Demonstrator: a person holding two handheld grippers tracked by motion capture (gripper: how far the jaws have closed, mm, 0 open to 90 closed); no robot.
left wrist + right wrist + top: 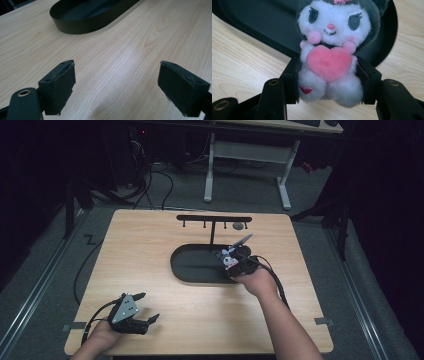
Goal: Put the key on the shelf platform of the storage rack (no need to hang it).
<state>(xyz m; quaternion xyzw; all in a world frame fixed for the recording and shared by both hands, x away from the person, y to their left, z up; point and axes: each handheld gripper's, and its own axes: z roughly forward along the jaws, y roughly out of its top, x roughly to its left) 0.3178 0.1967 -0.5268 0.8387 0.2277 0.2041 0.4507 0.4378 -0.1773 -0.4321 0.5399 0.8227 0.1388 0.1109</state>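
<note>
Right claw (pixel 329 75) clamped on plush toy (pixel 332 50), upright, facing camera, left claw (pixel 117 85) apart

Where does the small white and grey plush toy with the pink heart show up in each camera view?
High view: the white and grey plush toy with the pink heart sits right of centre, at the right gripper, over the right end of the black oval tray.
Left gripper view: not in it.
Right gripper view: centre, clamped at its sides between the jaws.
Shared landmark: the black oval tray on the light wooden table.
</note>
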